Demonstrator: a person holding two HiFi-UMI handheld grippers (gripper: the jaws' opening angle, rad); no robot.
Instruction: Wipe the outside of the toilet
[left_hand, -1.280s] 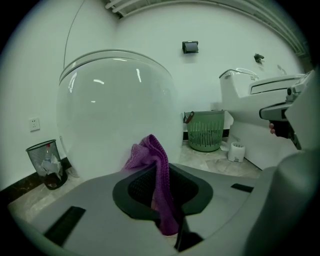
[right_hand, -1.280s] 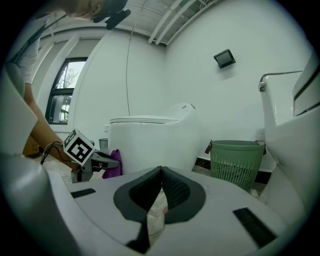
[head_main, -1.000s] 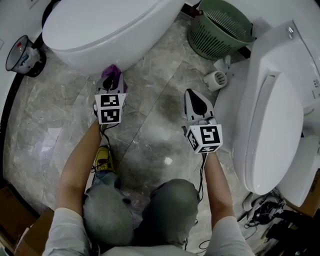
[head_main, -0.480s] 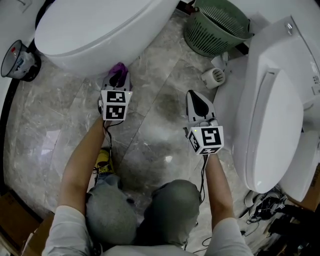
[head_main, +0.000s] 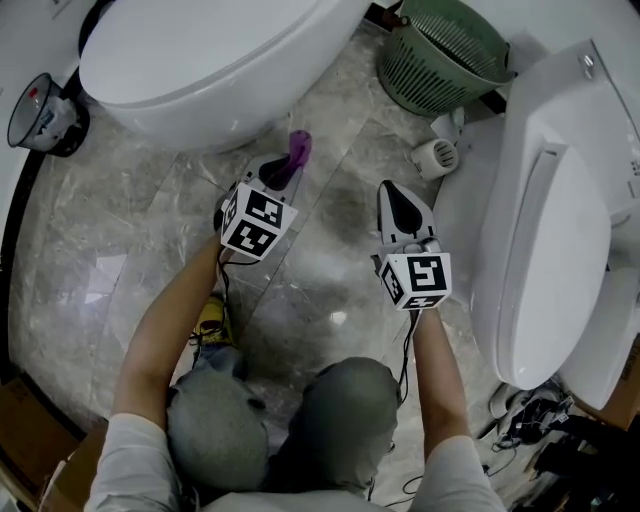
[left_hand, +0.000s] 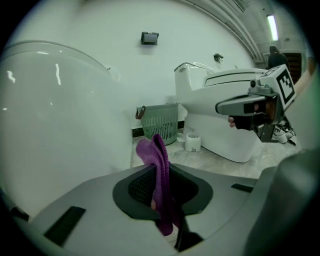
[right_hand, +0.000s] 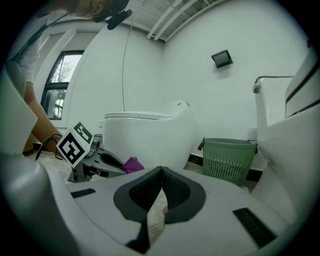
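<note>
No word, number or brand name can be read anywhere. The only signs are black-and-white square patterns (head_main: 258, 222) on the cube of the left tool (head_main: 292, 158), and more of the same on the cube (head_main: 415, 279) of the right tool (head_main: 393, 192). None of them carries letters. A red patch (head_main: 36, 92) on the dark round holder (head_main: 45, 120) at the far left is too small to read. So are the tiny marks (head_main: 631, 165) along the far right edge of the toilet (head_main: 560, 210) at the right.

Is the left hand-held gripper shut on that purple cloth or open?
Shut: the left hand-held gripper pinches the purple cloth between its jaws, one end sticking up past them.
</note>
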